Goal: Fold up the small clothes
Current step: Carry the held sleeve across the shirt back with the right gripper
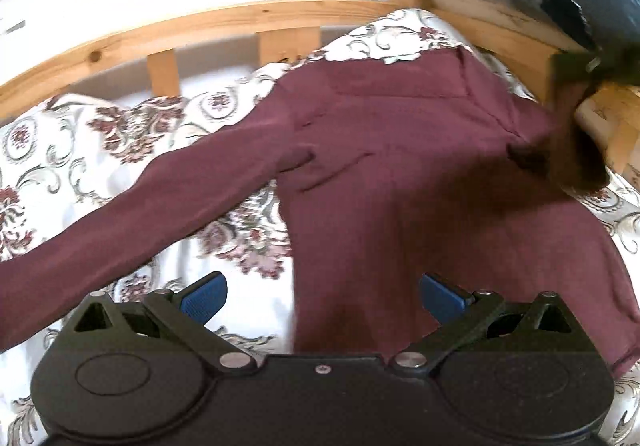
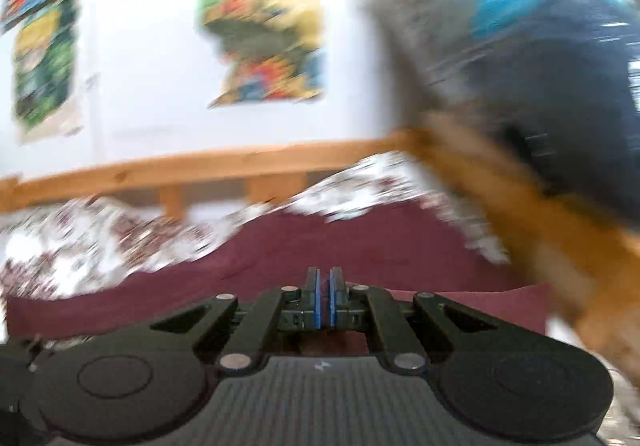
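maroon top spread on the bed, right jaws shut

bedroom: white wall with bright posters, pine bed rail behind, floral bedspread as my work surface. the maroon long-sleeved top lies spread flat on it. going left to right in the left wrist view: one sleeve runs out long toward the lower left, then the body, then at the far right edge a dark blurred shape over the shoulder area; i cannot tell what it is.

left gripper hangs above the hem end, blue pads wide apart, nothing between them. right gripper has its pads drawn together with only a thin slit; a fold of maroon cloth sits just under and behind the fingers, but i cannot tell if any is pinched.

handling, my judgement: light, limp knit, no stiffness, will sag and drag on the bedspread. best hold is at the cuff or a shoulder seam, pinching one layer only.

views: the left wrist view gives the whole garment layout and the sleeve. the right wrist view, badly smeared, shows mostly wall, rail and a dark blue bundle at right, only a strip of the top.
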A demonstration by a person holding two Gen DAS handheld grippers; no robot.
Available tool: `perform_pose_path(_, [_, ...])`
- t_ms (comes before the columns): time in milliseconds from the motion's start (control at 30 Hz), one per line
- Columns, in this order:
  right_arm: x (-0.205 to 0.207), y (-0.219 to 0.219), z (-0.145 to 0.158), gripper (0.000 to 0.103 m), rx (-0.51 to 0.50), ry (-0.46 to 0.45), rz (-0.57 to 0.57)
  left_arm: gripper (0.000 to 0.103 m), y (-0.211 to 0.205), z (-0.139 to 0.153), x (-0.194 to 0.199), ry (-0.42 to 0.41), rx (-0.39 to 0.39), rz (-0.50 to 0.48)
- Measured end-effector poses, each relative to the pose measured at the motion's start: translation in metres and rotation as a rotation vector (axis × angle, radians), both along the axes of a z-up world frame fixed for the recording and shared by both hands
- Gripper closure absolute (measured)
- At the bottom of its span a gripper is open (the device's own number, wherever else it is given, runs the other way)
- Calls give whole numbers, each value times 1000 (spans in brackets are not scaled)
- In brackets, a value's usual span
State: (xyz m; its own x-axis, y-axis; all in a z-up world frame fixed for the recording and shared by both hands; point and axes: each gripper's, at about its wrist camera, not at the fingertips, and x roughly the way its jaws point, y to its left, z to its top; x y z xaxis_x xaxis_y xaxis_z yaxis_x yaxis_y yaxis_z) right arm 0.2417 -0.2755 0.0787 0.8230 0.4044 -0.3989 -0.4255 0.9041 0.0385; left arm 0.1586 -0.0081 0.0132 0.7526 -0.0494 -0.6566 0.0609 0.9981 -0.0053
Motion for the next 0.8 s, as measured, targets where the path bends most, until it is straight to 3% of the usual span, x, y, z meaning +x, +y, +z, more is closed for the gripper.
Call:
perform_pose_path(200, [-7, 59, -43, 97, -94, 63, 160, 1, 6, -4, -7, 12, 30, 5])
perform_pose_path(433, [-13, 59, -74, 92, -76, 179, 212, 1, 4, -8, -11, 17, 23, -5])
perform_pose_path(500, [-14, 49, -75, 77, -47, 200, 208, 1, 2, -9, -13, 12, 19, -11])
perform_pose_path(567, [-13, 35, -74, 45, -31, 201, 192, 1, 0, -9, -15, 7, 22, -19])
perform_pose_path(700, [-14, 3, -76, 26, -6, 213, 121, 1, -7, -12, -16, 11, 35, -20])
perform_pose_path(767, [-11, -16, -81, 13, 6, 213, 42, 1, -9, -12, -14, 12, 34, -23])
perform_pose_path(800, [-9, -24, -84, 12, 8, 206, -3, 1, -12, -13, -12, 10, 35, -25])
